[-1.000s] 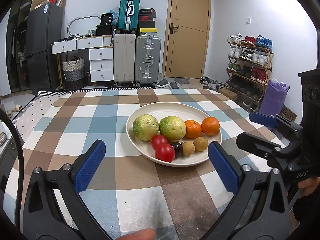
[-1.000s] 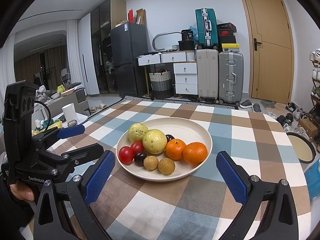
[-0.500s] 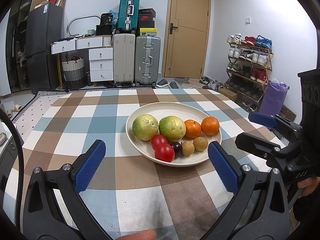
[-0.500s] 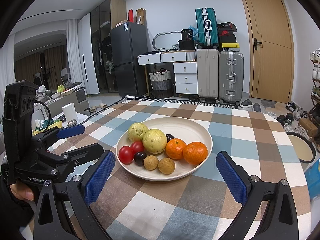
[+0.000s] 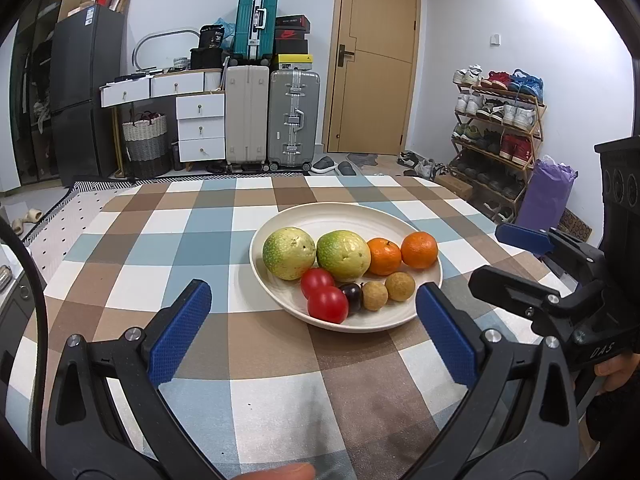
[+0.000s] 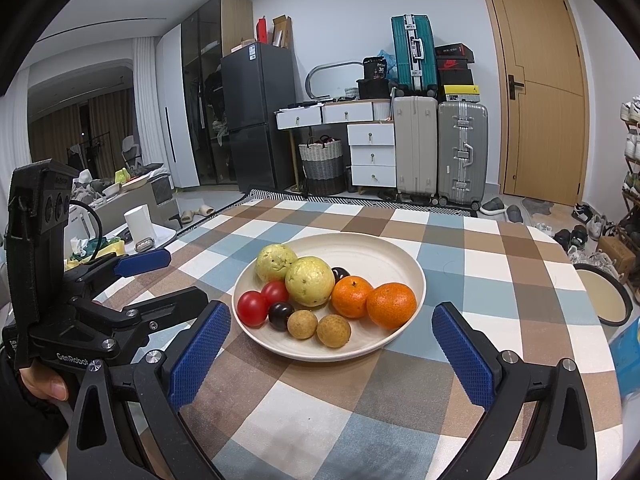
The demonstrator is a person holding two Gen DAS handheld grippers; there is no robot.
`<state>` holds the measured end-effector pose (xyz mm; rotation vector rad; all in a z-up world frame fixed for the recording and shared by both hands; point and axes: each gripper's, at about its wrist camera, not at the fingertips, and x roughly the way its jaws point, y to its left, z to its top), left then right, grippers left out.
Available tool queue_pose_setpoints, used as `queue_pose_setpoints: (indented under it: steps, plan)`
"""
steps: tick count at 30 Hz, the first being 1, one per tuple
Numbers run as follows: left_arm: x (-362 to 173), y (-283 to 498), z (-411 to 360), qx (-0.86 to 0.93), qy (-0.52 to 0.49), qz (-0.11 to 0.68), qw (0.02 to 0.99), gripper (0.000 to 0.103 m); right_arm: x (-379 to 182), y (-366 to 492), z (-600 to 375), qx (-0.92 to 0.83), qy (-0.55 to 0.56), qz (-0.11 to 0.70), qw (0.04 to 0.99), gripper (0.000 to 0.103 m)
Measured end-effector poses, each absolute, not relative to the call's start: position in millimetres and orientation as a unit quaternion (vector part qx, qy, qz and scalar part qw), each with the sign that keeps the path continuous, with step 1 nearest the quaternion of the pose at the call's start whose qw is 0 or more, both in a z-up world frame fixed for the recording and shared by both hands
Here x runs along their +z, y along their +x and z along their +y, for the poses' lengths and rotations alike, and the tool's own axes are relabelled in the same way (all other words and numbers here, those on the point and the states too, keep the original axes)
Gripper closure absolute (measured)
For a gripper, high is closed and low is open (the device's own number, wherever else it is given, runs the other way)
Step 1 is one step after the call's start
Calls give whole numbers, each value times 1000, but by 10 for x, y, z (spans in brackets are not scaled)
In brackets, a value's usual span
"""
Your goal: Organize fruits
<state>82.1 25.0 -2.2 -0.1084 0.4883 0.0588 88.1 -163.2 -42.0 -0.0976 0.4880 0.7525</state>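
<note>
A cream plate [image 5: 348, 214] [image 6: 376, 248] sits on the checked tablecloth and holds fruit in groups: two green guavas [image 5: 288, 253] [image 6: 310, 281], two oranges [image 5: 419, 249] [image 6: 391, 305], two red tomatoes [image 5: 327, 304] [image 6: 252, 308], two brown longans [image 5: 400, 286] [image 6: 334, 331] and dark plums [image 5: 352, 293] [image 6: 281, 315]. My left gripper [image 5: 312, 322] is open and empty, held just short of the plate. My right gripper [image 6: 332, 346] is open and empty, also just short of the plate. Each gripper shows in the other's view, the right one [image 5: 516, 264] and the left one [image 6: 160, 278].
The checked table [image 5: 200, 240] runs to its far edge near suitcases [image 5: 294, 116] and a door. A shoe rack [image 5: 496, 128] stands to the right. A round tray [image 6: 604, 294] lies past the table's right edge. A cluttered side table [image 6: 132, 220] is on the left.
</note>
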Motion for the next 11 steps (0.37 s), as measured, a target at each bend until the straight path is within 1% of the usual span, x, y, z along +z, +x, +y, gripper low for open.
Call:
queue_pose_setpoints:
  steps: [11]
  plan:
    - [-40,817,196,25,-49,240,969,1,-476,863,-1616,365,-52,236,899,0]
